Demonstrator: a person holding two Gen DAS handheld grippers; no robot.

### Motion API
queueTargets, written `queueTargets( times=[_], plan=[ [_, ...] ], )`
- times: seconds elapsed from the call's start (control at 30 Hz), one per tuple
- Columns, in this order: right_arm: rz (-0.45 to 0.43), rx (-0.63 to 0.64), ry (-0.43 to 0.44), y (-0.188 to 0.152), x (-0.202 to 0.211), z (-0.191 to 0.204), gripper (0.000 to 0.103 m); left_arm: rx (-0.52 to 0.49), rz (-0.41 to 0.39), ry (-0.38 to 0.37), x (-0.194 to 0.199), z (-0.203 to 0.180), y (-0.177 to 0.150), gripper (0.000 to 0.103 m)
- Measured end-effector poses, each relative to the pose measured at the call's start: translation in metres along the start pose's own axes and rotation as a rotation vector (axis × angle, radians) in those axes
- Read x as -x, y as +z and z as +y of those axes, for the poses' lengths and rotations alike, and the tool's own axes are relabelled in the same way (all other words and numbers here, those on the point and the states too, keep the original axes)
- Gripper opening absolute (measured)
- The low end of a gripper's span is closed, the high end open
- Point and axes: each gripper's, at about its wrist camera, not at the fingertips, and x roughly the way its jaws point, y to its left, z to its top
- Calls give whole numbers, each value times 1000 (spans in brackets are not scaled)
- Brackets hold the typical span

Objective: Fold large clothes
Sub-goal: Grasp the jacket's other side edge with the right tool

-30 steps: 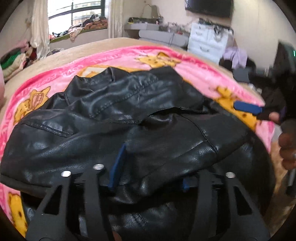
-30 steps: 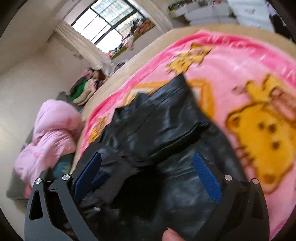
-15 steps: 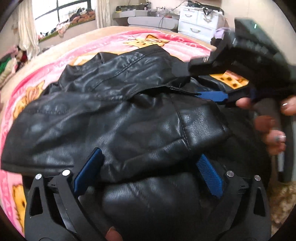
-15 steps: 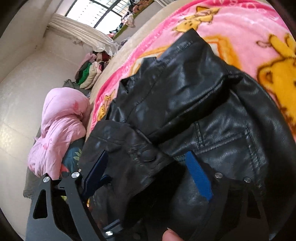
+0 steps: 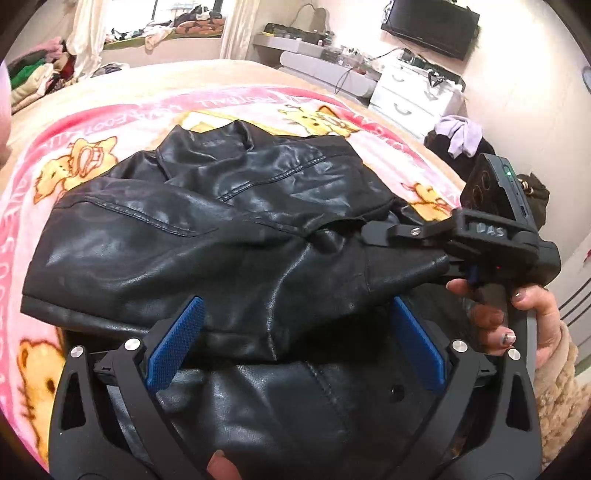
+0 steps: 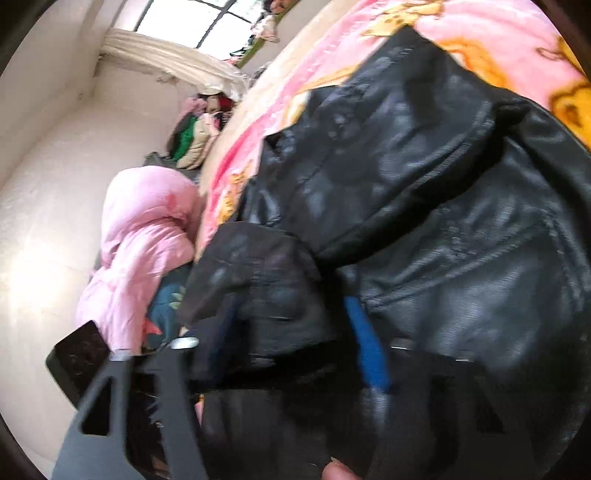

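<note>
Black leather jacket (image 5: pixel 207 236) is spread in rumpled folds on a pink cartoon-print blanket (image 5: pixel 122 122) covering the bed. The left tool (image 5: pixel 295 347) is held above the near part of the jacket with its blue pads (image 5: pixel 173 347) spread wide; leather is seen between and below them, but the pads are not pressed on it. The right tool (image 6: pixel 295 325) is seen in its own blurred view with its jaws closing around a bunched cuff or hem of the jacket (image 6: pixel 424 192); a blue pad (image 6: pixel 369 350) is seen just beside the fold, and whether the leather is already pinched cannot be told. In the left view the right tool (image 5: pixel 384 234) is reached in from the right over the jacket's edge, carried by a hand (image 5: pixel 517 317) in a fuzzy tan sleeve (image 5: pixel 557 391).

Farther out, a pink padded coat (image 6: pixel 144 243) is heaped beside the bed, near a pile of mixed clothes (image 6: pixel 195 136) at the wall. Beyond the bed's far edge, a white chest of drawers (image 5: pixel 413 92) is seen, with a lilac garment (image 5: pixel 460 134) draped over something dark just beside it, and a dark screen (image 5: pixel 432 27) is mounted on the wall above. A cluttered windowsill (image 5: pixel 166 31) is set behind a pale curtain (image 5: pixel 86 35).
</note>
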Motion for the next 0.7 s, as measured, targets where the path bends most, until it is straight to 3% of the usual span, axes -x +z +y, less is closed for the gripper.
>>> queueTargets(
  times=[0.07,0.13,0.23,0.33,0.47,0.53,0.7],
  plan=[
    [-34,65,-29,3,4,11,32,-7,-5,4,2,0,1,94],
    [-66,129,-19,8,11,25,28,-10,-13,-16,6,-1,1,94],
    [-77,222,-16,20,15,45,28,18,-27,-59,12,5,3,94],
    [-94,361,3,37,24,79,27,116,-59,-129,23,28,9,94],
    [-126,563,-21,61,40,119,27,236,-165,-47,49,74,17,94],
    [-132,623,6,76,49,132,26,334,-243,-9,60,107,19,94],
    [-158,756,-61,117,59,148,26,509,-265,138,51,159,21,93]
  ],
)
